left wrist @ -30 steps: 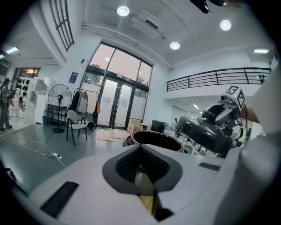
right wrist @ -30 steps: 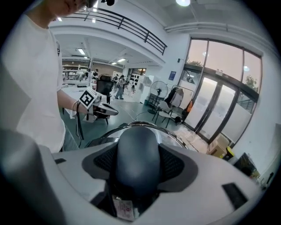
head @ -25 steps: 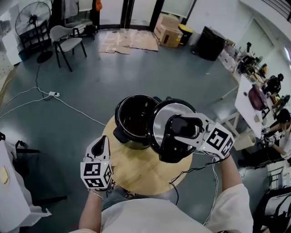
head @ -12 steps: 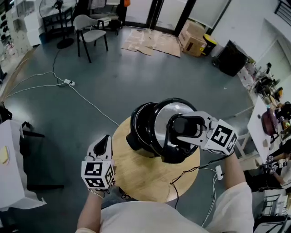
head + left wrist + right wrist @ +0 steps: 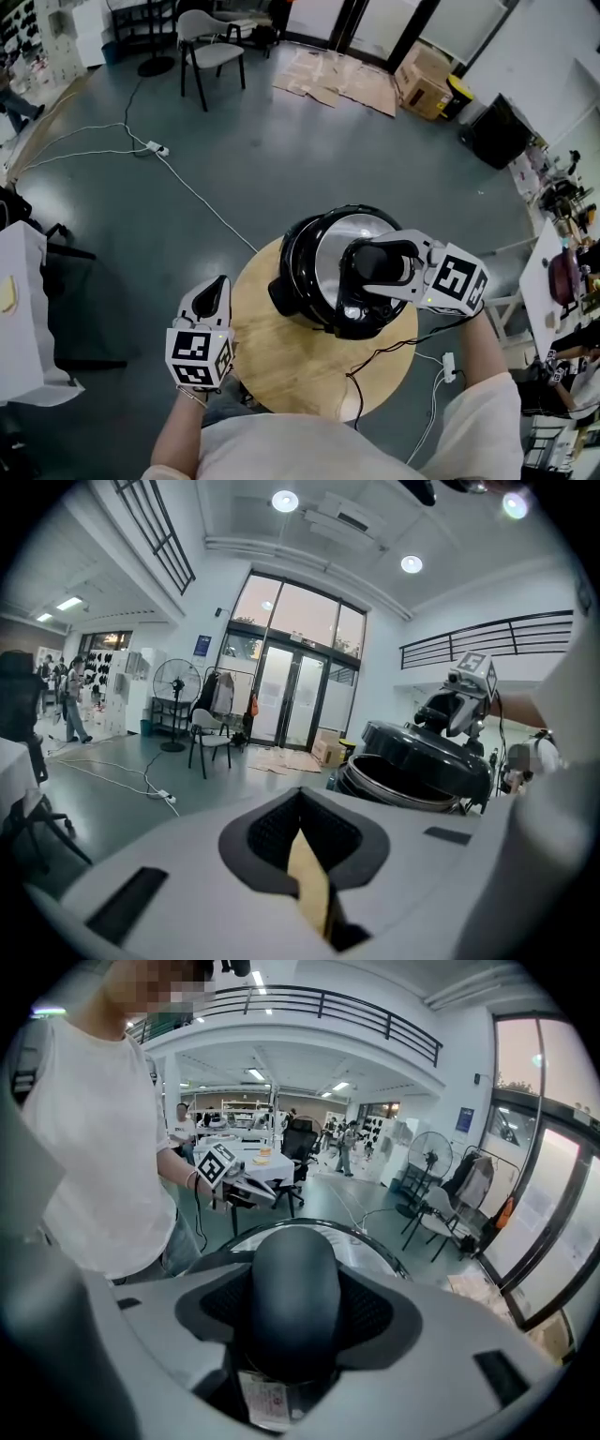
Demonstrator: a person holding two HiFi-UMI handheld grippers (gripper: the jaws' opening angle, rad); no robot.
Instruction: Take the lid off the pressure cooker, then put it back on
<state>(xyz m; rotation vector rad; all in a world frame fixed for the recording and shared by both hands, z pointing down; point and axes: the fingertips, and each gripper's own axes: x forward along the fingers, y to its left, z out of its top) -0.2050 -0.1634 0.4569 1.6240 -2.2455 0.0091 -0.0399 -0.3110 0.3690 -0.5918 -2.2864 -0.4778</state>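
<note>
Our right tongs (image 5: 364, 270) are clamped across the lid's black handle (image 5: 382, 264), one jaw on each side. We grip there because it is the only raised part that gives a hold on the wide, smooth lid (image 5: 328, 251). The hold also sits near the lid's middle, so the weight hangs evenly. The lid itself is over the pressure cooker (image 5: 284, 292), covering nearly all of the pot's mouth. It does not look seated: from the left gripper view a strip of the inner metal rim shows under its near edge, so we judge it is carried just above the pot, perhaps slightly tilted. The right tongs slope down onto the handle from the right, which leaves us a clear view of the rim on the left.

The cooker stands toward the far side of the round wooden desk (image 5: 281, 361), and its cable (image 5: 380, 356) trails off the near edge. Our left tongs (image 5: 214, 292) are closed on nothing, with only a thin sliver showing between the jaws. They hover beside the desk's left edge, apart from the pot. We judge they are parked there to keep clear of the lid's path, while staying close enough to steady the pot's side if it slides or turns.

To seat the lid we would need to level it, centre it on the rim and probably twist it to lock. A tilted lid could catch on the rim or drag the pot round
</note>
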